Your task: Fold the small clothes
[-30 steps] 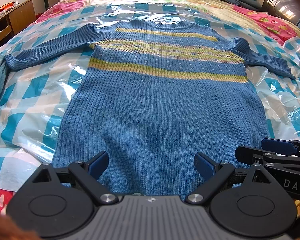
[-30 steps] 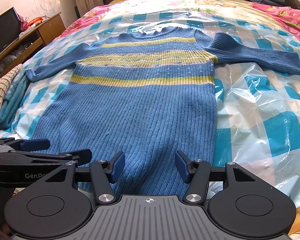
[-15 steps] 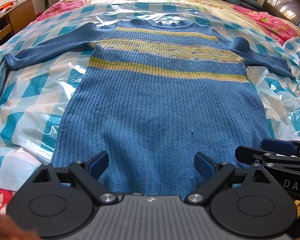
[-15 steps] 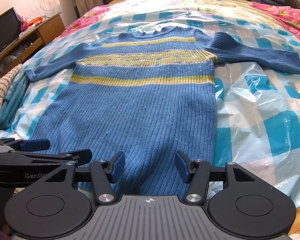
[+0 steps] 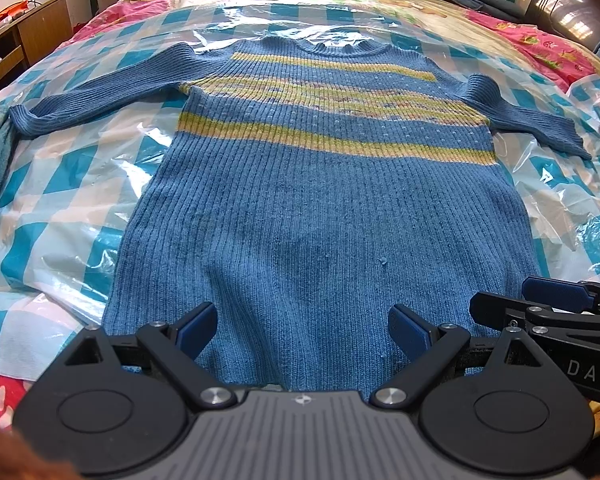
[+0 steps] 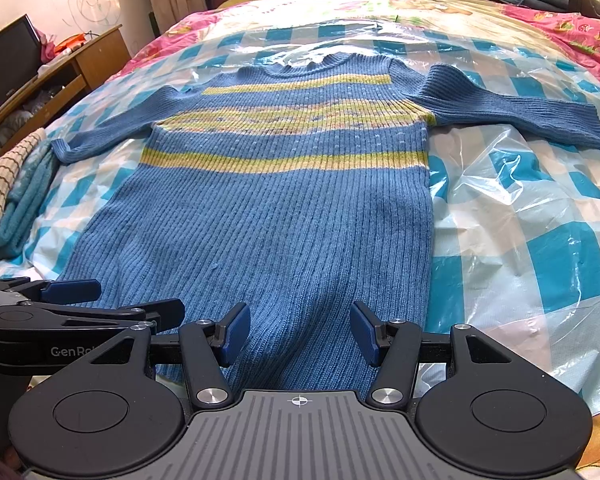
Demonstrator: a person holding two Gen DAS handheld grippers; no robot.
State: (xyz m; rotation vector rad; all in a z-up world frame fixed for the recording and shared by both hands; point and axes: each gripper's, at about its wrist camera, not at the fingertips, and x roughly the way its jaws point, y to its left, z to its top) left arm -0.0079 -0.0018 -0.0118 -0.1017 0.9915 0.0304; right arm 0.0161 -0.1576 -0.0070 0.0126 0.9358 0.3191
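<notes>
1. The sweater (image 5: 320, 208) is lying flat on the plastic sheet (image 5: 80, 200), sleeves spread wide.
2. The left gripper (image 5: 302, 330) is hovering wide open over its hem, gripping nothing.
3. The right gripper (image 6: 299, 334) is hovering beside it, also open and empty.

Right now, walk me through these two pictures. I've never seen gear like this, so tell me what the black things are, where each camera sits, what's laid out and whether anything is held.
The black things are two hand-held grippers, each with two blue-padded fingers; a person carries one in each hand. Each carries a wide-angle camera that looks forward along its fingers. One picture comes from the left gripper, the other from the right gripper; each also catches its neighbour at the edge.

On the bed, over a clear plastic sheet that covers a blue-checked cover, lies a blue ribbed sweater with yellow stripes, flat, front up, both sleeves spread out sideways. Folded cloths sit at the left edge.

Both grippers are open, hovering at the sweater's bottom hem. Nothing is held.
</notes>
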